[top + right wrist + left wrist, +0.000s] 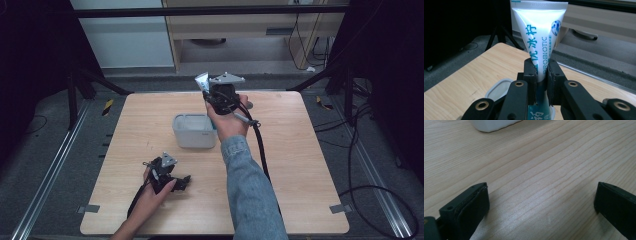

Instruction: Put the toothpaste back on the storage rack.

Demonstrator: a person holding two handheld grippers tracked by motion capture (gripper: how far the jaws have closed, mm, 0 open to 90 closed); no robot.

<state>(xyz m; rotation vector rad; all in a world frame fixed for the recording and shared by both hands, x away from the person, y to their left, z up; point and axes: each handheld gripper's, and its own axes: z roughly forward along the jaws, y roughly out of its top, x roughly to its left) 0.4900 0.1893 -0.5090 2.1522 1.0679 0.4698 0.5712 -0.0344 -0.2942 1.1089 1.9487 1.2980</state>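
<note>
Low in the frame of the high view we log the left gripper [183, 182], held in a hand and resting on the wooden table [300, 165]. In the left gripper view its jaws stand spread wide with nothing but bare wood grain between them.

At mid frame sits the white container [194, 131], open at the top, on the table.

Just above and right of it, the right gripper [216, 97] is raised clear of the table. In the right gripper view its jaws are pressed onto the toothpaste tube [539, 37], pinching the narrow lower body, with the flat crimped end upward.

We judge the tube light, soft-walled and glossy, so likely slippery. A hard pinch could dent it. The stiffer shoulder near the cap seems the safer hold.
</note>
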